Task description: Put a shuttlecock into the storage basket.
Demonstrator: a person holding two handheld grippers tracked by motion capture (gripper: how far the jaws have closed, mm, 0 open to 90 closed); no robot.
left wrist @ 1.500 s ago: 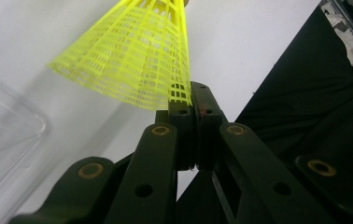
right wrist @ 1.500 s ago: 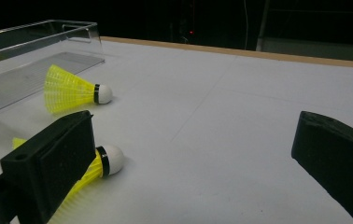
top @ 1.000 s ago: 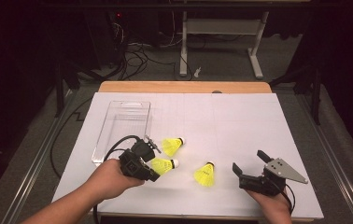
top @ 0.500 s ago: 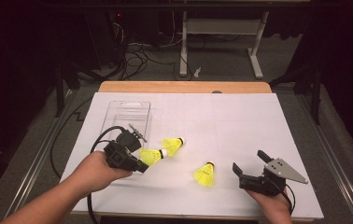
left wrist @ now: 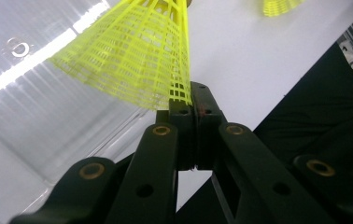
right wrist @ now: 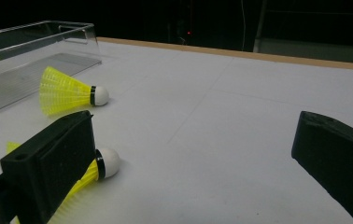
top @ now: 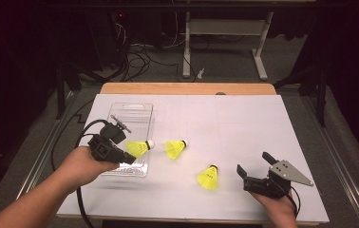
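The left gripper (top: 127, 159) pinched a shuttlecock (top: 137, 147) by its skirt over the clear tray (top: 139, 110), presumably to drop it in; the right gripper's (top: 256, 170) jaws gaped idle.

You are working over a matt white table sheet (top: 244, 128) edged with bare wood. Beside it, the clear glossy plastic tray (top: 135, 114) is catching glare. The held shuttlecock (left wrist: 132, 51) is showing yellow plastic mesh; gripper jaws are looking matt black.
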